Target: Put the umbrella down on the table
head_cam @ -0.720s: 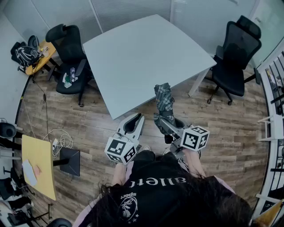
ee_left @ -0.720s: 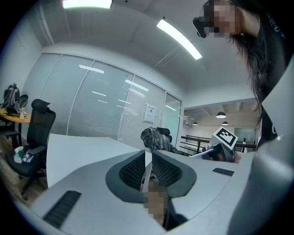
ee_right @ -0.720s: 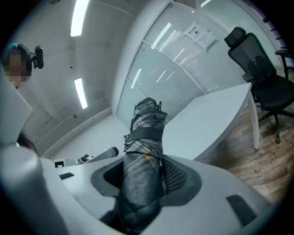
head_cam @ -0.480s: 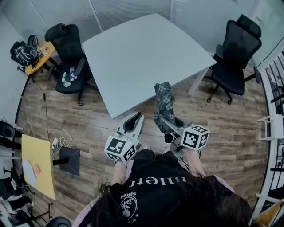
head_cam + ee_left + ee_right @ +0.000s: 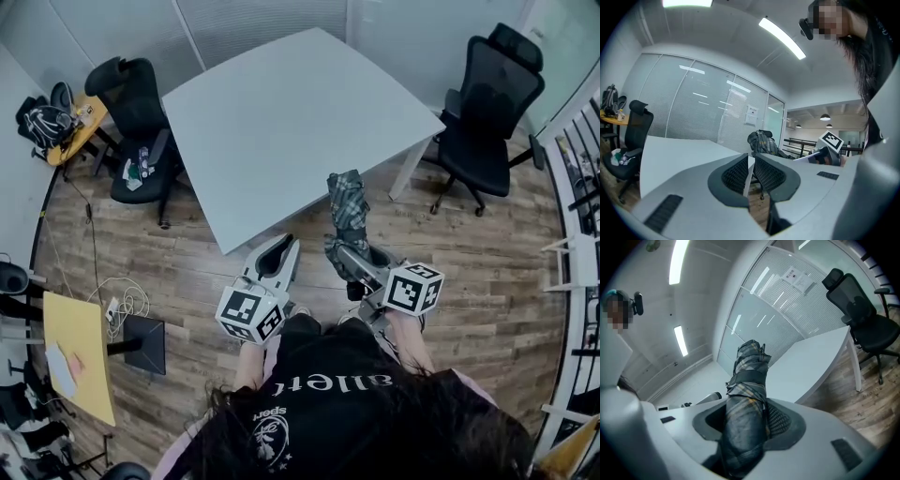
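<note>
Head view: umbrella (image 5: pixel 347 208) in grip of right tool (image 5: pixel 353 264), left tool (image 5: pixel 281 247) narrow, shirt print (image 5: pixel 323 382) perhaps "allet".

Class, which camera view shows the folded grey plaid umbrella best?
The right gripper view: the folded grey plaid umbrella is close and large, strap and pattern clear, clamped in the right tongs. The head view shows the umbrella small from above; the left gripper view, only its far end.

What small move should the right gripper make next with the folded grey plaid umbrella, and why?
Probably carry it forward over the white square table: the right gripper is clamped on the folded grey plaid umbrella, held raised at the table's near edge, not resting on it.
</note>
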